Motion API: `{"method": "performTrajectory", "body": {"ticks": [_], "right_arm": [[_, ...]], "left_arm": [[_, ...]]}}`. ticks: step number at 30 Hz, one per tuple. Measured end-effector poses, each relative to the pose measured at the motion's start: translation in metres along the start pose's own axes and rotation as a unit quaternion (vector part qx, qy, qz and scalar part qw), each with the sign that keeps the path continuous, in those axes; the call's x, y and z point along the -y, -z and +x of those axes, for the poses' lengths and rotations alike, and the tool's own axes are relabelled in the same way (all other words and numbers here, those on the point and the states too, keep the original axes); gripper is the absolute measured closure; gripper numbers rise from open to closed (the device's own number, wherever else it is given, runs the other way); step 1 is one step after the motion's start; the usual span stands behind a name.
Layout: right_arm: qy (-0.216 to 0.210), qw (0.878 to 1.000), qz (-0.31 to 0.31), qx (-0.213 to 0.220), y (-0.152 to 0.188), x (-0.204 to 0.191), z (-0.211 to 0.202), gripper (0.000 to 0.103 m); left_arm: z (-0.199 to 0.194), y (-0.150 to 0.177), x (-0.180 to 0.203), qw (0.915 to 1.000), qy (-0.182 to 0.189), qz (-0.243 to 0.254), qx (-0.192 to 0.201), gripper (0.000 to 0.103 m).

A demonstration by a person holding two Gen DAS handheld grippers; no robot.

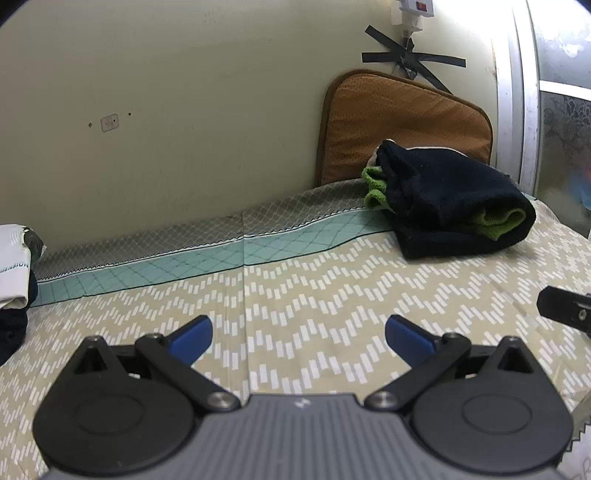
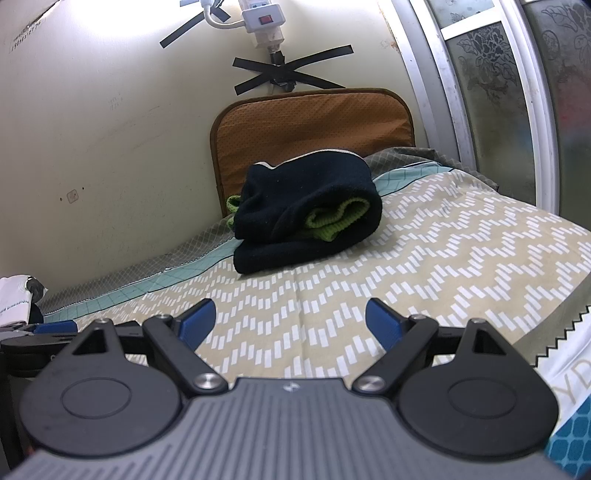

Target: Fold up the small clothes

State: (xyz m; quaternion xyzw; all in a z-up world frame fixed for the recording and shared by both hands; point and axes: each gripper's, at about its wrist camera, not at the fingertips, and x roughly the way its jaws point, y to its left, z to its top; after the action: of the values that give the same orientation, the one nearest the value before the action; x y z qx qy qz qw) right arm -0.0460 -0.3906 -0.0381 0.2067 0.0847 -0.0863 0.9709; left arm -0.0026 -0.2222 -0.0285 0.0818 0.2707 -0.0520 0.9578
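The folded dark navy garment (image 1: 458, 199) lies on the patterned bedspread (image 1: 332, 295), a green ribbed layer (image 1: 506, 221) showing inside its fold, and it serves as the landmark here. Directly behind the garment an orange-brown cushion (image 1: 402, 122) stands upright against the pale wall (image 1: 166, 110), and above the cushion strips of black tape (image 1: 410, 59) cross over a cable that hangs from a white power strip (image 2: 262, 18). To the right of the garment runs a metal-framed frosted window (image 2: 491, 92). The left gripper (image 1: 298, 334) is held well in front of the garment and a little to its left, low over bare bedspread, its blue-tipped fingers (image 1: 192, 336) spread wide with nothing between them. The right gripper (image 2: 290, 321) is likewise in front of the garment, closer to facing it head on, its blue fingers (image 2: 384, 323) also wide apart and holding nothing. Neither gripper touches the garment. Far to the left of the garment, at the edge of the bedspread, lies a white item with printed lettering (image 1: 13, 266) on top of something dark; what it is cannot be told.
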Motion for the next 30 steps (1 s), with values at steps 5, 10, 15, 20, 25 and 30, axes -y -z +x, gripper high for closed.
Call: {"method": "performTrajectory", "body": {"ticks": [5, 10, 15, 20, 25, 30], "right_arm": [[0.0, 1.0, 0.0, 0.0, 0.0, 0.0002, 0.0001, 0.013], [0.0, 1.0, 0.0, 0.0, 0.0002, -0.0001, 0.0003, 0.013], [0.0, 1.0, 0.0, 0.0, 0.0002, 0.0, 0.0007, 0.013], [0.0, 1.0, 0.0, 0.0, 0.0003, -0.0005, 0.0008, 0.013], [0.0, 1.0, -0.001, 0.0, 0.0, 0.0, 0.0008, 0.013], [0.0, 1.0, -0.001, 0.0, 0.0, -0.0001, 0.0007, 0.013]], "left_arm": [[0.0005, 0.0002, 0.0002, 0.9999, -0.013, 0.001, 0.003, 0.0], [0.0003, 0.0001, -0.0018, 0.9999, -0.014, -0.002, 0.002, 0.0], [0.0015, -0.0004, -0.0032, 0.9999, -0.012, -0.006, -0.003, 0.0], [0.0043, -0.0006, -0.0035, 0.9999, -0.006, -0.008, -0.014, 0.0], [0.0043, -0.0005, -0.0025, 0.9998, -0.006, -0.007, -0.015, 0.0], [0.0047, -0.0003, -0.0033, 0.9998, -0.001, -0.007, -0.02, 0.0]]}}
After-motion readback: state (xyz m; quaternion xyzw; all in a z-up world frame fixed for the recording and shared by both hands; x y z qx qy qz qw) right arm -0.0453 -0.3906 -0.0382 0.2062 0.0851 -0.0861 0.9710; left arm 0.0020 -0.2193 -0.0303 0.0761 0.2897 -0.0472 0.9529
